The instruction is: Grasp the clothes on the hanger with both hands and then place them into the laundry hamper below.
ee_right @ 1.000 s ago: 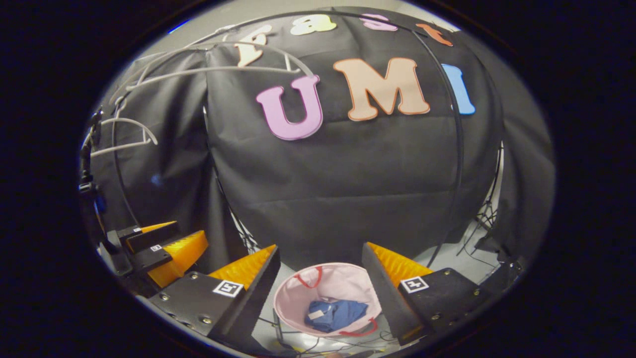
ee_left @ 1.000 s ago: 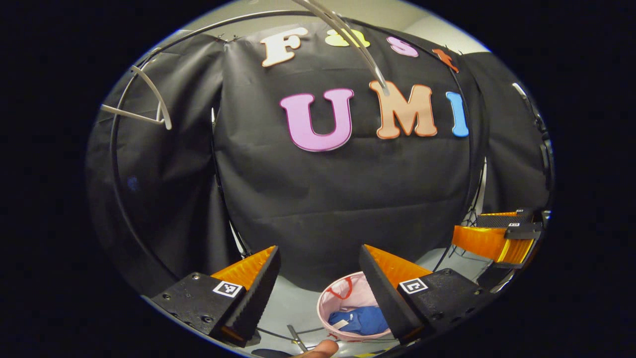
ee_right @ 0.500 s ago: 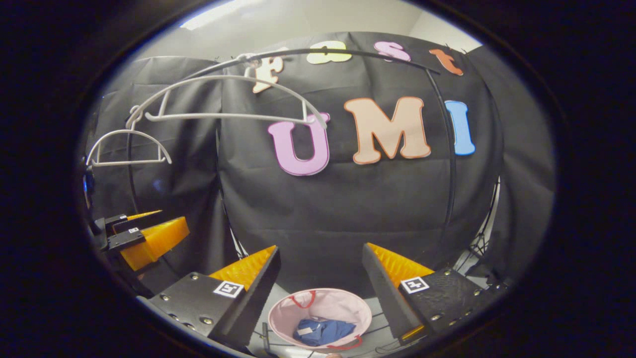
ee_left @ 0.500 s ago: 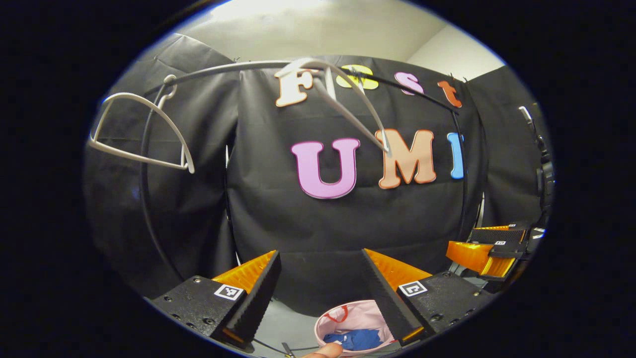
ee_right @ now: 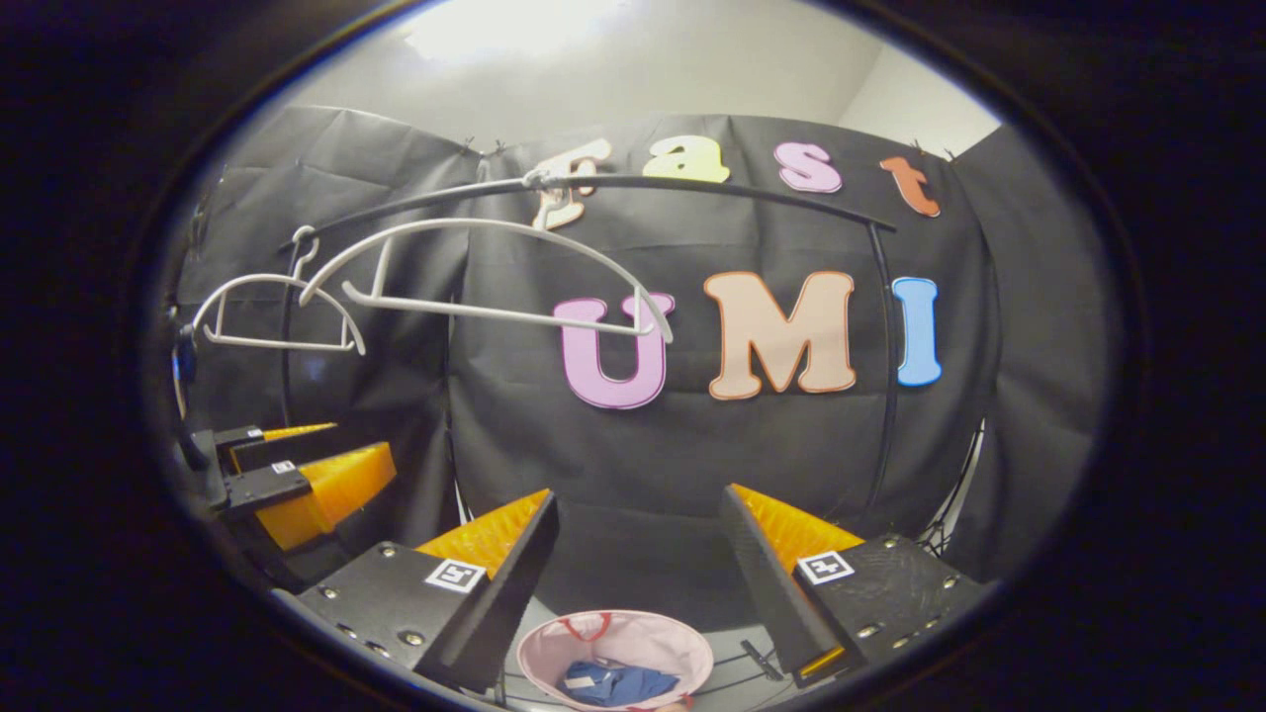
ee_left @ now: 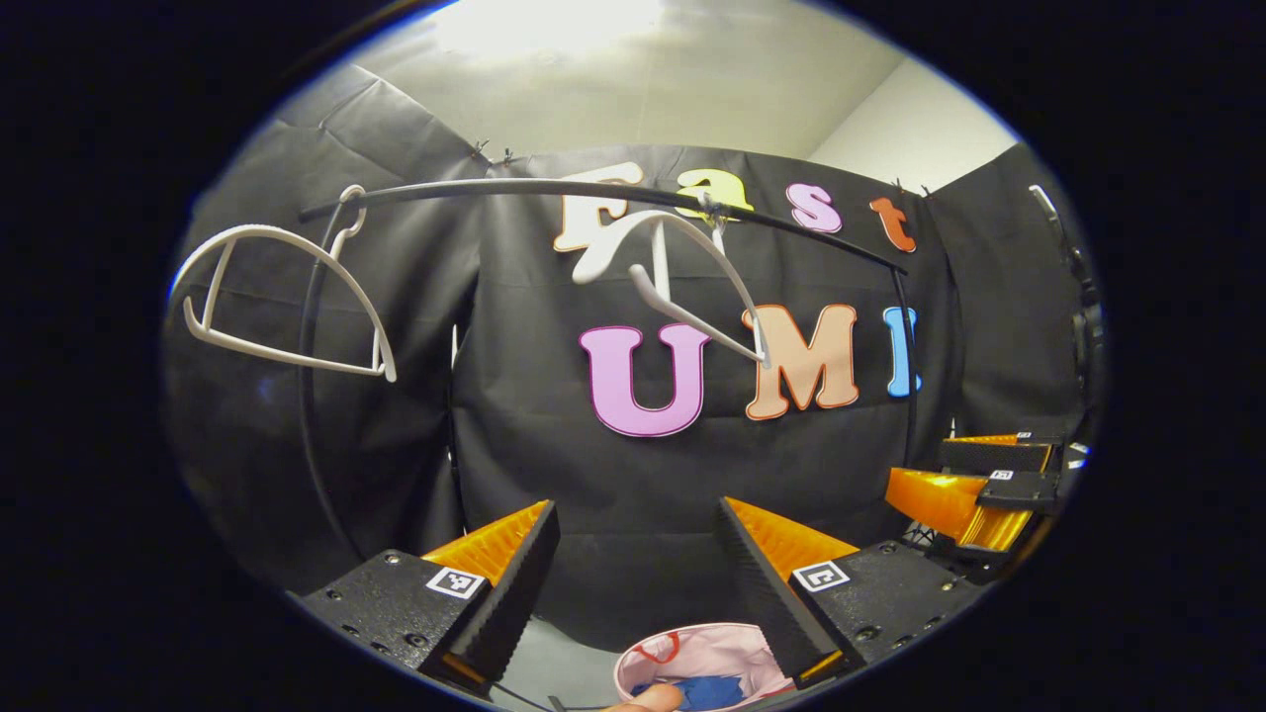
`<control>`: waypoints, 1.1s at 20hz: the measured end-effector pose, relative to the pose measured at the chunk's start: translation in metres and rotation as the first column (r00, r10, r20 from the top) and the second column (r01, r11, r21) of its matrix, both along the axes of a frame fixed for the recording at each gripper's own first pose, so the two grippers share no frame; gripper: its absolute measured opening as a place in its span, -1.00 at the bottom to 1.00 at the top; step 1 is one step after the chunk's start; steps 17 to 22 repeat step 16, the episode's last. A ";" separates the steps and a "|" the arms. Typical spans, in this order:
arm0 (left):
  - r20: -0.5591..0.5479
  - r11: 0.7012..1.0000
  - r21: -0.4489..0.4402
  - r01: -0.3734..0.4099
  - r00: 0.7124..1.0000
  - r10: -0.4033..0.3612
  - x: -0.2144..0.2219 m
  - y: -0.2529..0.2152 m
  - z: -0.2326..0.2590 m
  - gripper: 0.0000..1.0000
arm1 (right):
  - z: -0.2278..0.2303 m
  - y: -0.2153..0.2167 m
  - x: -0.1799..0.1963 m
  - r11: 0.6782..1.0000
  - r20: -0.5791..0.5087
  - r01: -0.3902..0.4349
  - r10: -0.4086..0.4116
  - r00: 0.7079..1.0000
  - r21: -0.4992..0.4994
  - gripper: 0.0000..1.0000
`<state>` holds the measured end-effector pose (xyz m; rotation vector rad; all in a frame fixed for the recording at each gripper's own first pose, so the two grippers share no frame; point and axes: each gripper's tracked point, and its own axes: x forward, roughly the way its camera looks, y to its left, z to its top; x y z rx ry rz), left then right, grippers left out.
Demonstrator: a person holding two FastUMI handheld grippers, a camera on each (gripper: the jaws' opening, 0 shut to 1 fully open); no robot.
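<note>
Out to the far left of my left claw point(ee_left: 633, 564), up high, a bare white hanger point(ee_left: 287, 297) dangles from the end of the black rail point(ee_left: 475, 190), nothing draped on it. Straight above that claw a second white hanger point(ee_left: 682, 287) hangs off the same rail, turned nearly edge-on to me, also bare. My left claw is spread wide with nothing between its fingers, and just below the gap sits the pink laundry hamper point(ee_left: 717, 648) on the floor, the blue clothes point(ee_left: 707, 689) already lying inside it; a fingertip point(ee_left: 648, 698) pokes in at the very bottom edge. Off to the right of my left claw, a little higher, I see my right claw from the side. Now the right gripper view: my left claw shows low on the left, its two fingers apart. Above it the small hanger point(ee_right: 277, 311), then the nearer hanger point(ee_right: 495, 272) sweeping broadside across, both hooked on the rail point(ee_right: 692, 186). My right claw point(ee_right: 633, 564) is wide open too, gripping nothing, and directly under its gap is the hamper point(ee_right: 618, 641) with the blue clothes point(ee_right: 618, 682) bunched at its bottom.
</note>
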<state>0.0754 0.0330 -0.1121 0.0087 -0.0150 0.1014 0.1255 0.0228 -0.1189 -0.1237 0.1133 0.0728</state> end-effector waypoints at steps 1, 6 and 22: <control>0.000 1.000 0.008 0.000 1.000 0.000 0.000 0.000 0.001 1.00 | 0.005 0.003 -0.002 1.000 0.013 -0.004 0.004 1.000 0.009 0.96; 0.043 1.000 0.005 -0.005 0.999 0.005 -0.004 -0.002 0.013 1.00 | 0.038 0.009 -0.022 0.998 0.074 -0.062 0.063 0.995 -0.022 0.97; 0.021 0.999 -0.035 0.013 1.000 -0.012 -0.008 -0.020 0.017 1.00 | 0.052 -0.015 -0.041 0.999 0.098 -0.043 0.044 0.994 -0.013 0.97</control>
